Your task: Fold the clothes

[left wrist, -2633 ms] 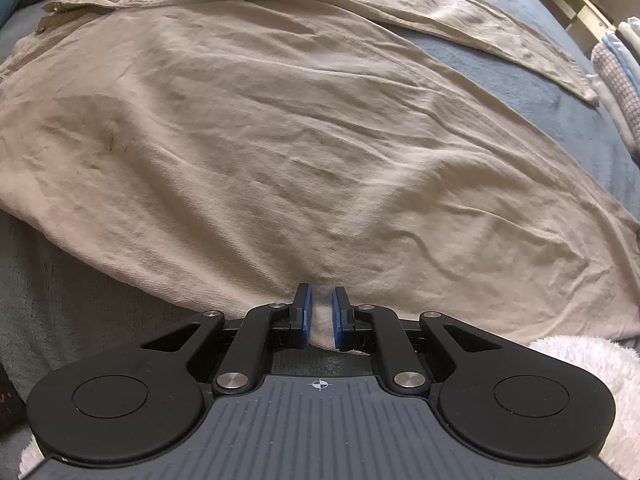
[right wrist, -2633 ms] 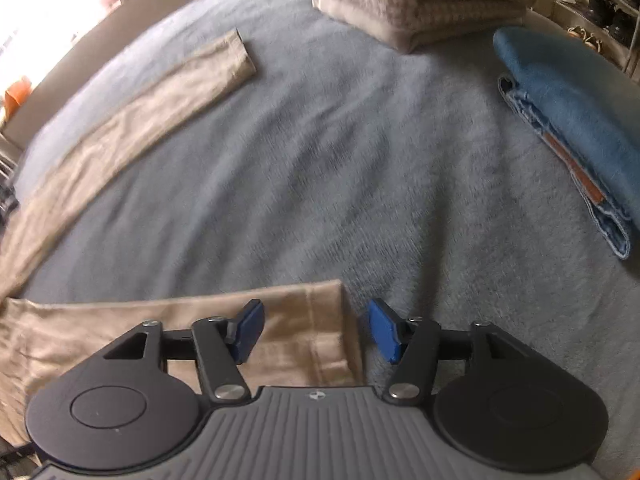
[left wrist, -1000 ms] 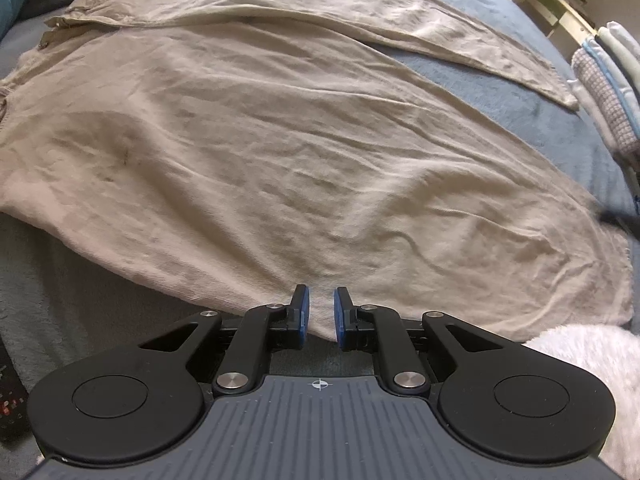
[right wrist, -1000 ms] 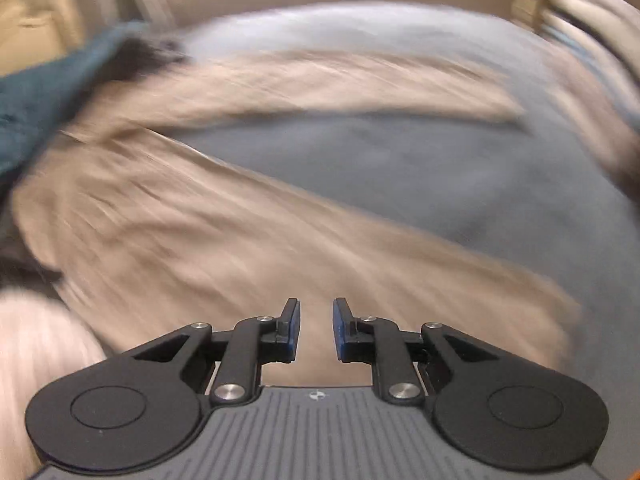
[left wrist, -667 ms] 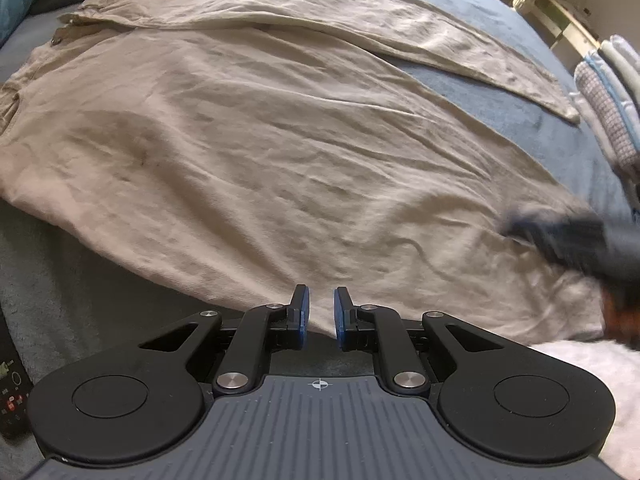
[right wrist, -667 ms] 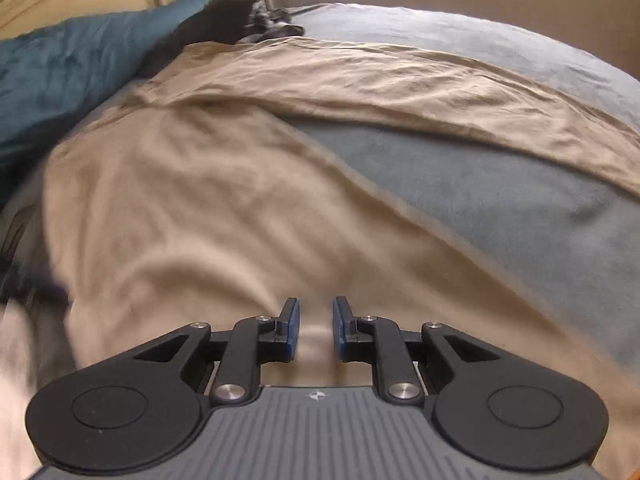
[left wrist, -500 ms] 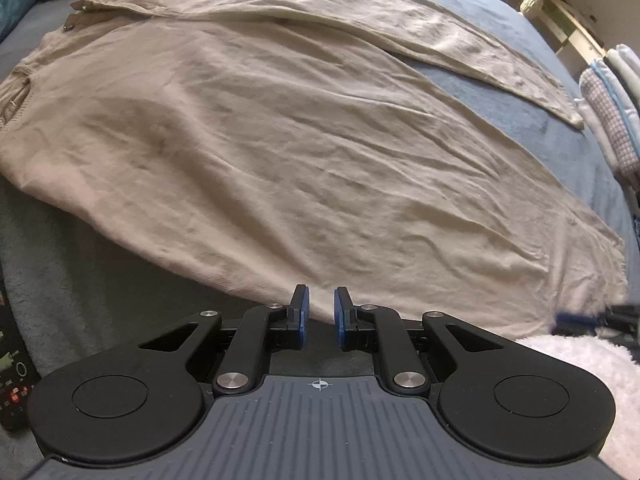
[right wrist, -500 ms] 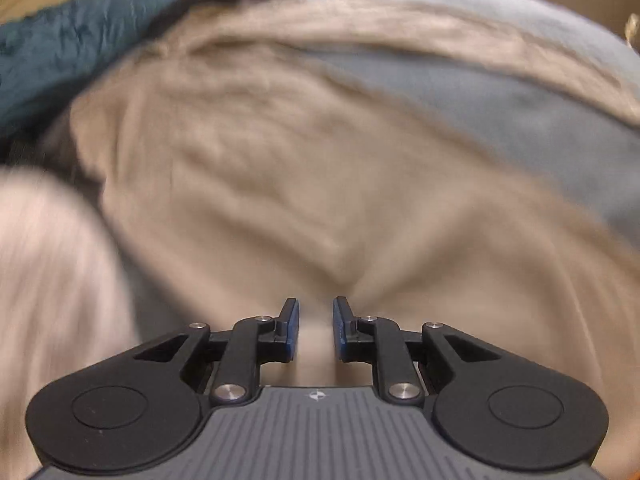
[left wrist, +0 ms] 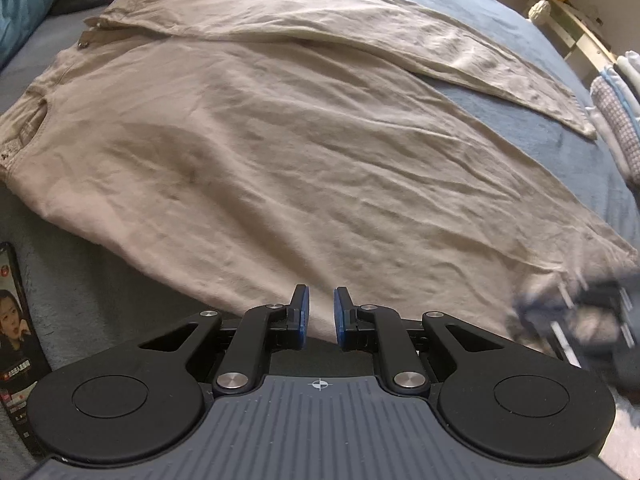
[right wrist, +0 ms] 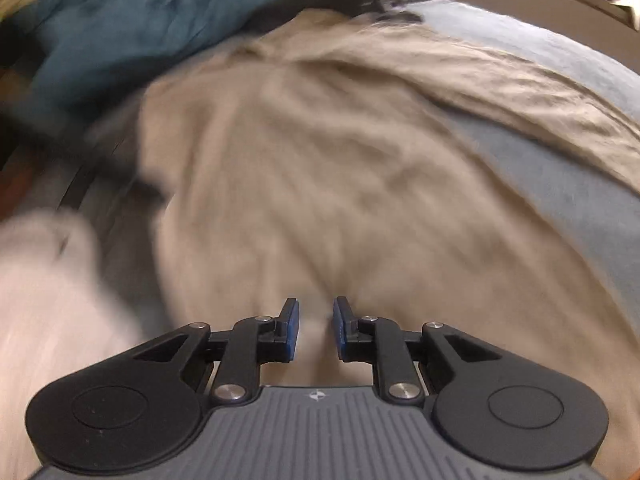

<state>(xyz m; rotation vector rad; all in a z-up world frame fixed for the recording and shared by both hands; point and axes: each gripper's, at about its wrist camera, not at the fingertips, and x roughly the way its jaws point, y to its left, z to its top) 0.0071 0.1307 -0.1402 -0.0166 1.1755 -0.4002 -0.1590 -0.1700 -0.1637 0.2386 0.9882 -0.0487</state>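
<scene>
Beige trousers (left wrist: 280, 168) lie spread flat on the blue-grey bedspread (left wrist: 552, 136), waistband toward the head of the bed, legs running toward the foot. The lower leg is broad and wrinkled and covers most of the middle of the bed. The upper leg (left wrist: 400, 40) angles away from it, leaving a wedge of bare bedspread between the two; its cuff ends close to a stack of folded laundry (left wrist: 616, 120) at the far right edge.

Left gripper (left wrist: 318, 312): jaws nearly closed, a narrow gap between the blue pads. The near edge of the trouser fabric sits in that gap and runs on behind the fingers; whether the pads actually pinch it cannot be told from this view.

Right gripper (right wrist: 314, 328): jaws narrowed, a small gap left. Beige cloth rises into a fold between the pads, with creases converging on the gap, so the gripper holds the trousers' edge. Right wrist view is motion-blurred. In the left wrist view the right gripper appears as a dark blur at the trousers' right end.

A teal pillow (right wrist: 132, 28) sits at the head of the bed. A white fluffy textile (right wrist: 44, 300) lies at the near edge. A printed box (left wrist: 16, 328) stands at the left edge.
</scene>
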